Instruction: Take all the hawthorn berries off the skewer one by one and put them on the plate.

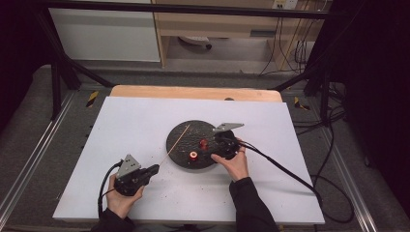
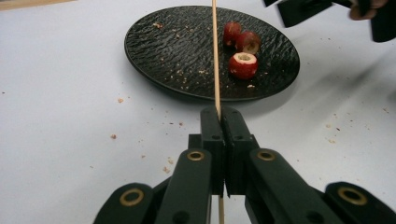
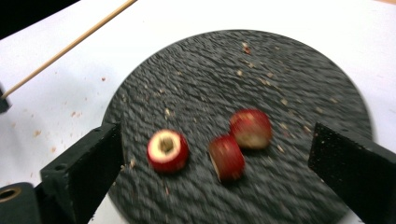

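Note:
A thin wooden skewer (image 2: 215,56) is clamped between the jaws of my left gripper (image 2: 222,114) and points over a round black plate (image 2: 168,46). In the high view the left gripper (image 1: 155,168) sits on the white table in front and left of the plate (image 1: 181,140). Three red fruit pieces lie on the plate: a cored one (image 3: 167,150) apart at the left, and two others (image 3: 226,157) (image 3: 251,128) touching. My right gripper (image 3: 217,140) hangs over them, its jaws wide apart and touching none of them. The high view shows it (image 1: 216,143) at the plate's right edge.
Crumbs are scattered on the plate and on the white tabletop (image 1: 145,121). A black cable (image 1: 285,169) trails right from the right gripper. The table's wooden far edge (image 1: 193,92) and a black frame stand behind.

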Tool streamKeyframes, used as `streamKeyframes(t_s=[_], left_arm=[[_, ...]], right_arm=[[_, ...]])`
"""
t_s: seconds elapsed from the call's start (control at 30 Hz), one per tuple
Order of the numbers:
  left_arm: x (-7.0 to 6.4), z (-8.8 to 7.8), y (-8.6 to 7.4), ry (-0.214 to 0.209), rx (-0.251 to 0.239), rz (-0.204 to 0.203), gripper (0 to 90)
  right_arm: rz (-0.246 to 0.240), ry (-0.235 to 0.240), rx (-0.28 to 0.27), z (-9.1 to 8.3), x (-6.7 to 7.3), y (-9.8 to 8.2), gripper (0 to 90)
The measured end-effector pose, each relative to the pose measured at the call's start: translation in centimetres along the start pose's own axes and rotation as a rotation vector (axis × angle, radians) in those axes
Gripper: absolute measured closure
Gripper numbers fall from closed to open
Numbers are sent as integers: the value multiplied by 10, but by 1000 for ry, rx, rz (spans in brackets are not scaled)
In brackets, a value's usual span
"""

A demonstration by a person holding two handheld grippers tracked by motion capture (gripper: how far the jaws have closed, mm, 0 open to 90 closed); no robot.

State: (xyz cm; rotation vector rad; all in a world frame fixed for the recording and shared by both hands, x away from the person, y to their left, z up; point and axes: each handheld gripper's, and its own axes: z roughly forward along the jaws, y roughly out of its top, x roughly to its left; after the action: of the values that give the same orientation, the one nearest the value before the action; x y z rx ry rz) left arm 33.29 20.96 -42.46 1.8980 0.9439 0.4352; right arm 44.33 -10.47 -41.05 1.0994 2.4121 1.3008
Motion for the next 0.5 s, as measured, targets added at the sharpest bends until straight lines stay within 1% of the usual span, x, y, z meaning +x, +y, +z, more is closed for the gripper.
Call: streamKeyframes(t_s=[0.17,0.27,0.33,0.43,0.47,0.5], left_arm=[[-2,10,11,-4,25,-9,887],[-4,18,20,-4,42,0,887],[-5,24,27,3,52,10,886],[-6,32,36,6,69,12,886],[-6,35,37,6,72,10,886],[-6,38,39,6,77,6,886]], right_arm=[[-13,-29,-9,-25,-6,-16,23],[-9,-32,-14,-38,-9,-27,12],[5,-32,-15,-46,-11,-35,9],[9,-39,-18,-56,-15,-46,13],[-3,-45,-19,-59,-17,-51,11],[-3,-46,-19,-61,-18,-54,13]])
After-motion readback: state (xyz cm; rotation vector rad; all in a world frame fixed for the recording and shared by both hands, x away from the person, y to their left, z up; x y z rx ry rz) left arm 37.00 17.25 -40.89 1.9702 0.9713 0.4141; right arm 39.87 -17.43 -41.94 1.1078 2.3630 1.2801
